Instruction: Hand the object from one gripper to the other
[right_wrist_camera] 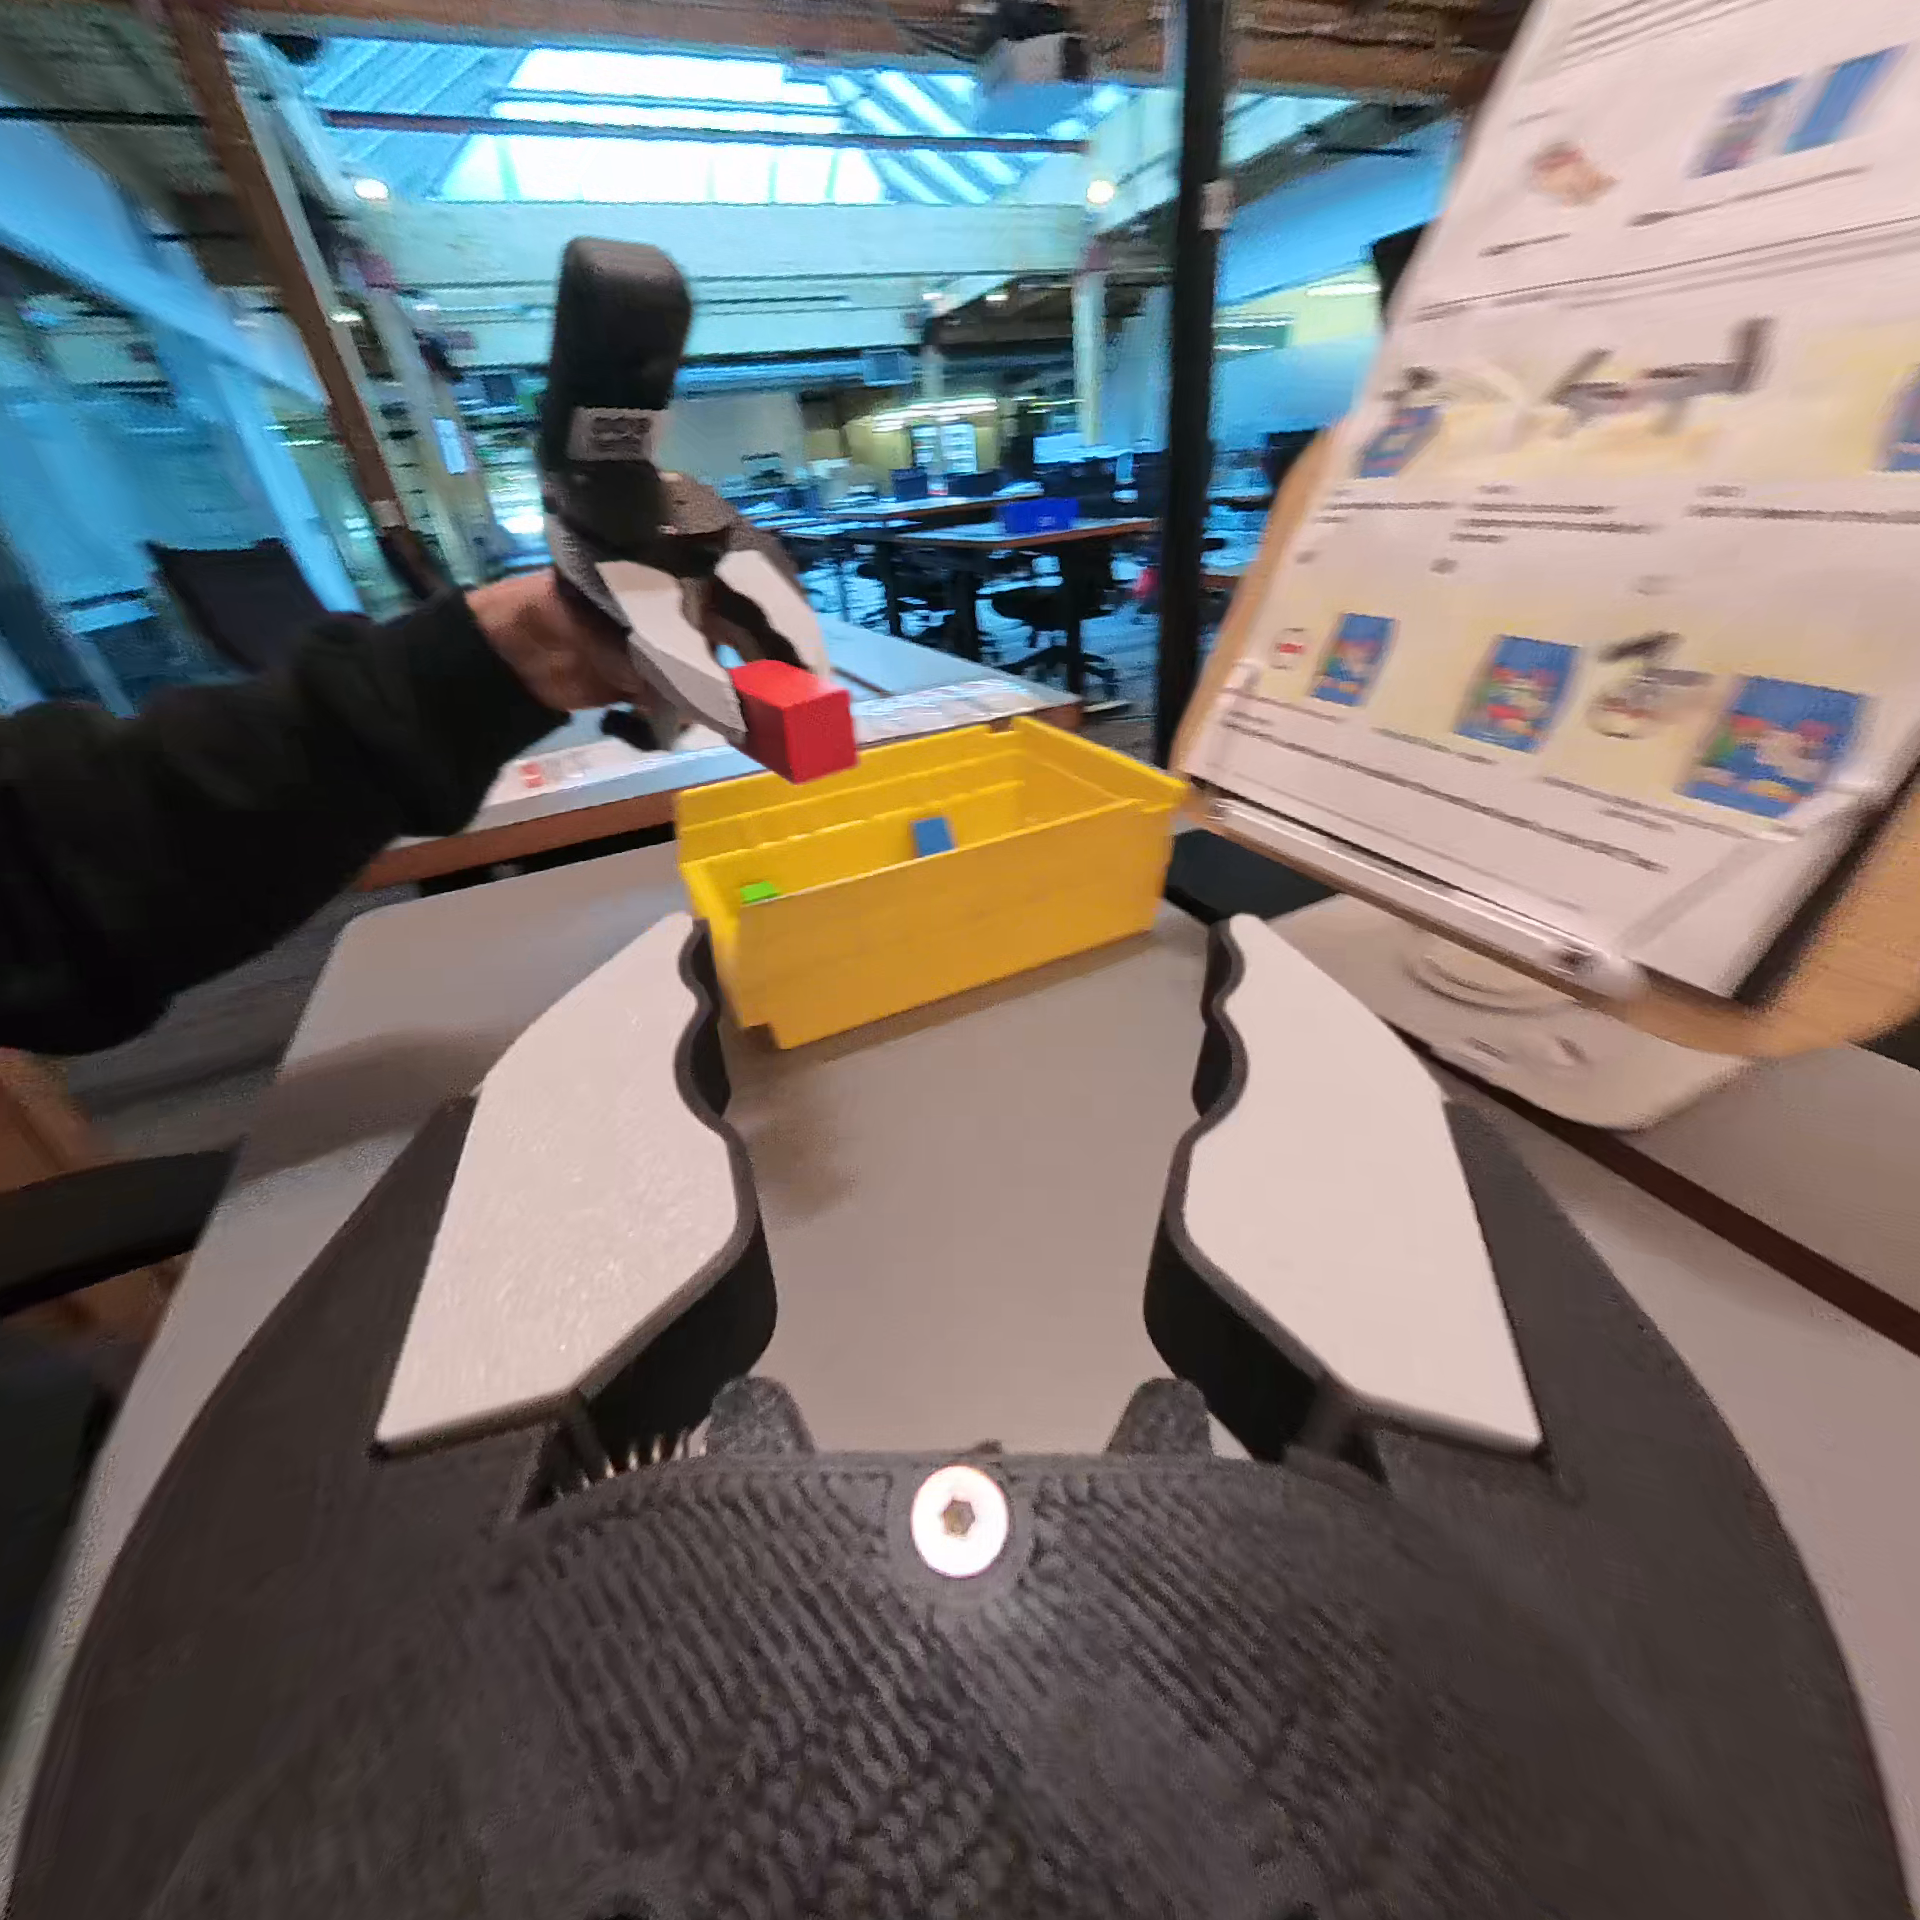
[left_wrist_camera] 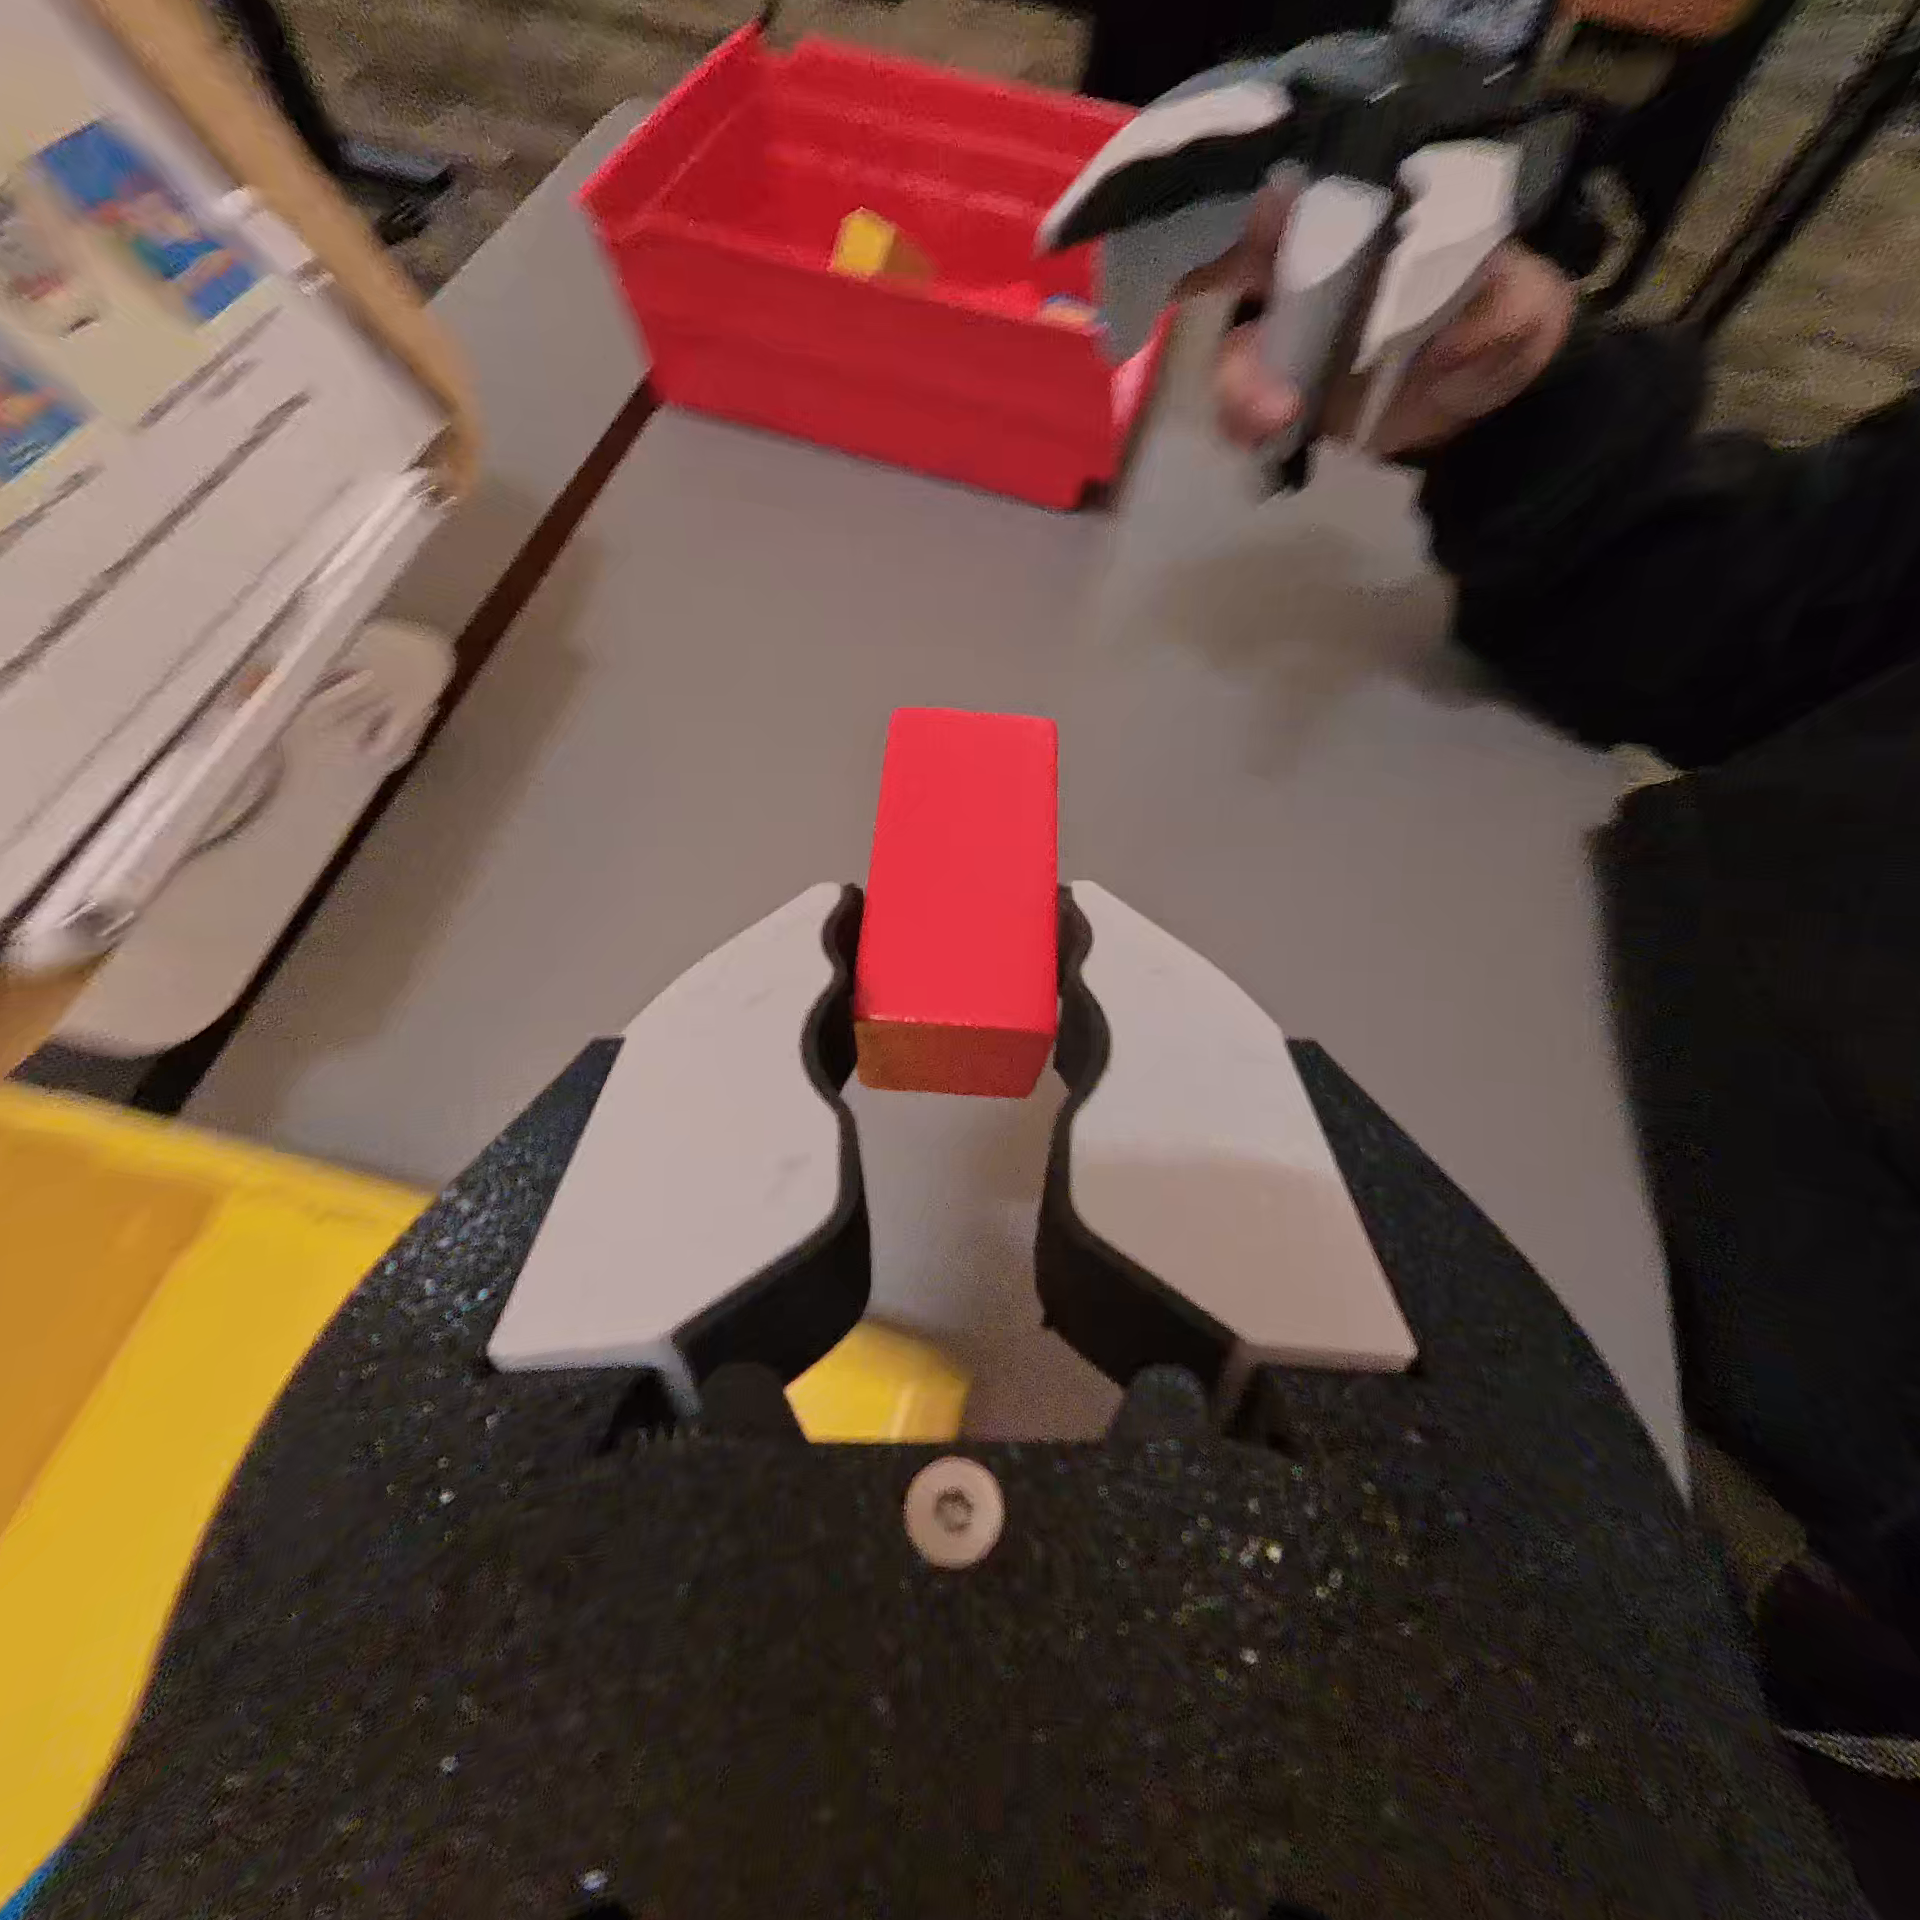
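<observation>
My left gripper (left_wrist_camera: 958,940) is shut on a red block (left_wrist_camera: 961,883); both pads press its sides and its far end sticks out past the fingertips, above the grey table (left_wrist_camera: 727,665). The right wrist view shows the same gripper (right_wrist_camera: 764,691) holding the red block (right_wrist_camera: 795,719) in the air over the yellow bin (right_wrist_camera: 935,914). My right gripper (right_wrist_camera: 961,987) is open and empty above the table, facing the yellow bin. In the left wrist view it (left_wrist_camera: 1174,312) hangs open at the far right, in front of the red bin (left_wrist_camera: 862,343).
The red bin holds a yellow block (left_wrist_camera: 873,249). The yellow bin holds a blue block (right_wrist_camera: 932,834) and a green block (right_wrist_camera: 758,891); its corner also shows in the left wrist view (left_wrist_camera: 125,1351). A tilted instruction board (right_wrist_camera: 1621,499) stands beside the table. A person's dark sleeve (right_wrist_camera: 208,800) is at left. About 20 centimeters separates my left fingertips from my right.
</observation>
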A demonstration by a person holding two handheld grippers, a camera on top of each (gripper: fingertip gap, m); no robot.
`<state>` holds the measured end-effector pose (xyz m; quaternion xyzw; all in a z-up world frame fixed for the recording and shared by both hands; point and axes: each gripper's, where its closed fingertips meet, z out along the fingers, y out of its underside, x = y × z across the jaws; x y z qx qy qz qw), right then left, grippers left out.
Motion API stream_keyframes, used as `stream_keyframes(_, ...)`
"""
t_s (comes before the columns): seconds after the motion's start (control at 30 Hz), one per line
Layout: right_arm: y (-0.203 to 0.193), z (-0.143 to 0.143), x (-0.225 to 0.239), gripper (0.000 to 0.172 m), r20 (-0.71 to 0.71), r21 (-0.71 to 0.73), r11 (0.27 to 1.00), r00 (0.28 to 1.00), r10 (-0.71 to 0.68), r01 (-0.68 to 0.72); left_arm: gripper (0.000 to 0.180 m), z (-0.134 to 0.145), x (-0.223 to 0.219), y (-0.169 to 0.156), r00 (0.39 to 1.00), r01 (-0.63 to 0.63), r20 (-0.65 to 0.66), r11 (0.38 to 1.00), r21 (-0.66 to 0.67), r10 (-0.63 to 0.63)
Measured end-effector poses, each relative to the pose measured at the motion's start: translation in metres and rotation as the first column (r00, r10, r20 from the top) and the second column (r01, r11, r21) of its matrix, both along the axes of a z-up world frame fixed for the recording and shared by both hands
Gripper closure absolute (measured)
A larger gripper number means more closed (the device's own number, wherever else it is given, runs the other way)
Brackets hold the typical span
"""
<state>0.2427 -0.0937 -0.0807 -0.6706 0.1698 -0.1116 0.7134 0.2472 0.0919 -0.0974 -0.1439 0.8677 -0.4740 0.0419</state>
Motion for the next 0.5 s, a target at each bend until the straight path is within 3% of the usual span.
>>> stream_keyframes(0.2, 0.049, -0.006, -0.038, 0.095, 0.051, -0.063, 0.978, 0.978, 0.204, -0.201, 0.146, 0.006, -0.052, -0.083, 0.982, 0.183, -0.019, 0.972, -0.144, -0.188)
stream_keyframes(0.33, 0.059, -0.008, -0.056, 0.11, 0.092, -0.104, 0.955, 0.953, 0.289, -0.279, 0.146, 0.002, -0.059, -0.109, 0.972, 0.223, -0.035, 0.963, -0.151, -0.231)
stream_keyframes(0.5, 0.063, -0.004, -0.062, 0.118, 0.081, -0.071, 0.946, 0.944, 0.32, -0.315, 0.146, -0.001, -0.069, -0.126, 0.962, 0.264, -0.029, 0.952, -0.156, -0.272)
